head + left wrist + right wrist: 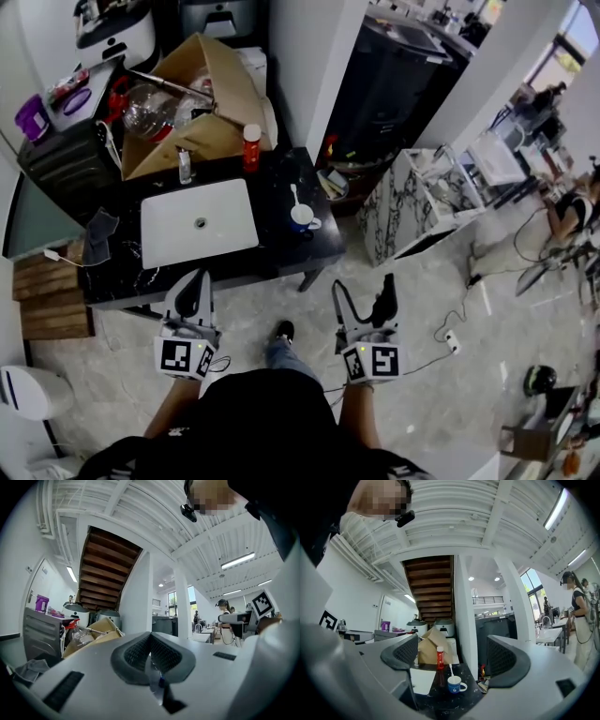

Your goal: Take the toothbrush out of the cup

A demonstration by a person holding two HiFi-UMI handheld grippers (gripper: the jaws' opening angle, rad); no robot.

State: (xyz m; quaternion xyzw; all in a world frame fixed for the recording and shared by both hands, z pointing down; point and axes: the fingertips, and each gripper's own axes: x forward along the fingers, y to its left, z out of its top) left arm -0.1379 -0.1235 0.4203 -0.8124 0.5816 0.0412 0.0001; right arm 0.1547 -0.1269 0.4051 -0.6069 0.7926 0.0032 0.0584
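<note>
A blue-and-white cup stands on the black counter, right of the white sink. A white toothbrush stands upright in it. The right gripper view also has the cup and toothbrush, far ahead between the jaws. Both grippers are held low in front of the counter, well short of the cup. My left gripper is shut with nothing in it, its pads pressed together. My right gripper is open and empty, its midpoint in line with the cup.
A red bottle and a tap stand behind the sink, in front of an open cardboard box. A grey cloth lies at the counter's left end. A marble-patterned cabinet is to the right, and a cable crosses the floor.
</note>
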